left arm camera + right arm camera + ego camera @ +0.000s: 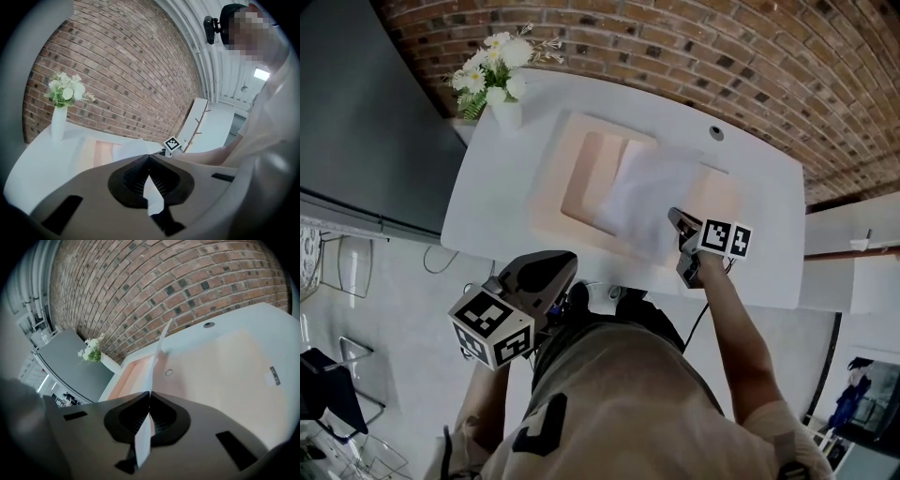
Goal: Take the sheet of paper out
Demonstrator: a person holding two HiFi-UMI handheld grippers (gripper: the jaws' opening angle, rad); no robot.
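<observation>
Right gripper point(149, 392) pinches sheet of paper point(642, 192) over tray point(548, 187).

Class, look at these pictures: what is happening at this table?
A person holds a gripper in each hand. The right gripper is shut on an edge of the sheet of paper, which lies partly over the peach tray on the white table. The left gripper, jaws together and empty, hangs back near the person's body.
</observation>
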